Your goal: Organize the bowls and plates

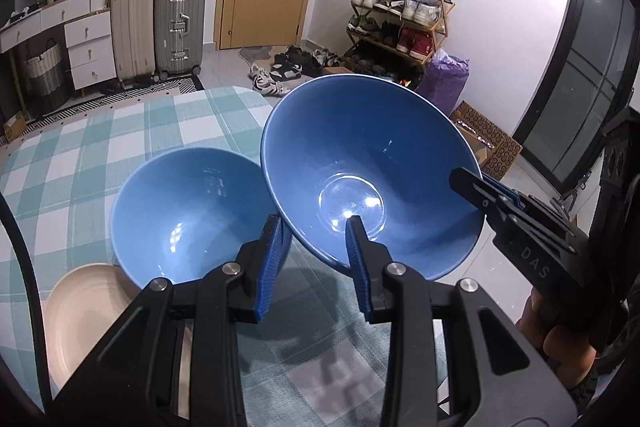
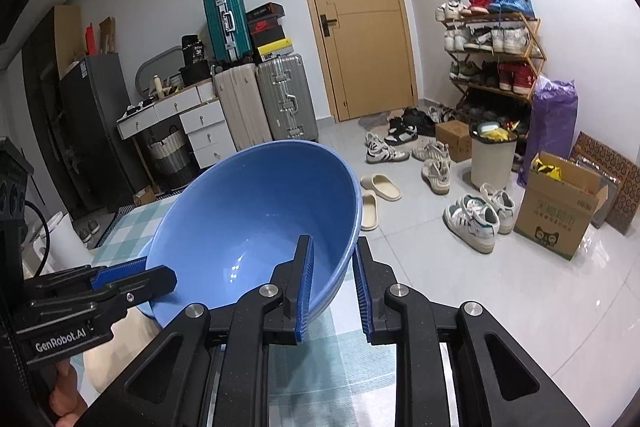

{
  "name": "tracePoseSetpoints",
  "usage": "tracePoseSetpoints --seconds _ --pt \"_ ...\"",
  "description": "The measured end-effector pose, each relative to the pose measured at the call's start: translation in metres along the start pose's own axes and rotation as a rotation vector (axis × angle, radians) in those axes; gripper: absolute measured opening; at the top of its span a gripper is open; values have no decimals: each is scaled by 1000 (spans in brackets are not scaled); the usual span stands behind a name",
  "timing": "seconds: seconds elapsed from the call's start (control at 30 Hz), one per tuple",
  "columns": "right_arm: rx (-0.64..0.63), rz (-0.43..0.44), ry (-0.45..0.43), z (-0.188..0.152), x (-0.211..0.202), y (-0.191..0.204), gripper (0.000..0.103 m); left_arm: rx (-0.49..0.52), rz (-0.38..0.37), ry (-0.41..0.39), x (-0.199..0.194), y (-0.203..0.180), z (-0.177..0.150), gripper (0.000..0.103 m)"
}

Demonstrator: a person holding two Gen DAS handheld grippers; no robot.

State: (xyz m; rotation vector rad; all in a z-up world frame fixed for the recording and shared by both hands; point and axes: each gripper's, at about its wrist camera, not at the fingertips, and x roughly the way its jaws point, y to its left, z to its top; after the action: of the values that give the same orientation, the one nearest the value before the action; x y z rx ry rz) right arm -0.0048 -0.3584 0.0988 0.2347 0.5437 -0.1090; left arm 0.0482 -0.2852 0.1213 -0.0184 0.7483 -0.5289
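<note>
Left gripper (image 1: 316,251): jaws partly open, straddling the near rim of the tilted blue bowl (image 1: 372,167), one blue pad outside the wall, the other inside the basin. Gaps show beside the pads, so cannot tell if it actually clamps.

Right gripper (image 2: 334,283): jaws narrow, left pad inside the same tilted bowl's wall, right pad outside; the rim sits between them, with a slim gap on the outer side. Firm pinch or not, cannot tell. In the left wrist view it enters from the right edge and meets the bowl's right rim.

The tilted bowl is raised above the near right part of the checked tablecloth (image 1: 120,147), mouth tipped toward the camera. Its lower wall is just beside a second blue bowl (image 1: 188,215), which rests upright on the cloth; touching or not is unclear.

Left view only: a beige plate (image 1: 88,311) at the near left edge of the table, partly under the second bowl's rim, partly hidden by the gripper.

Right view only: the floor past the table edge, with slippers (image 2: 380,187), sneakers (image 2: 476,215), a cardboard box (image 2: 556,211) and a bin (image 2: 492,155).

Far back, both views: suitcases (image 2: 264,99), wooden door (image 2: 360,23), shoe rack (image 2: 496,51).
</note>
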Motion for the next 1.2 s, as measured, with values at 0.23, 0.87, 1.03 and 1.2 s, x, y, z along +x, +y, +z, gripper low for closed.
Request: tracePoseSetpoints --seconds 0.23,0.87,1.03,1.2 --pt "-36 21 -9 1 -4 20 21 -30 19 -26 -22 15 3 29" --pt "-135 47 -37 8 -5 78 22 -122 31 -96 -57 66 3 29" --pt "-166 57 -30 7 1 95 22 -154 41 -104 -63 87 -1 29" --pt "-189 64 -14 6 12 110 22 -175 51 -96 -61 105 -4 29"
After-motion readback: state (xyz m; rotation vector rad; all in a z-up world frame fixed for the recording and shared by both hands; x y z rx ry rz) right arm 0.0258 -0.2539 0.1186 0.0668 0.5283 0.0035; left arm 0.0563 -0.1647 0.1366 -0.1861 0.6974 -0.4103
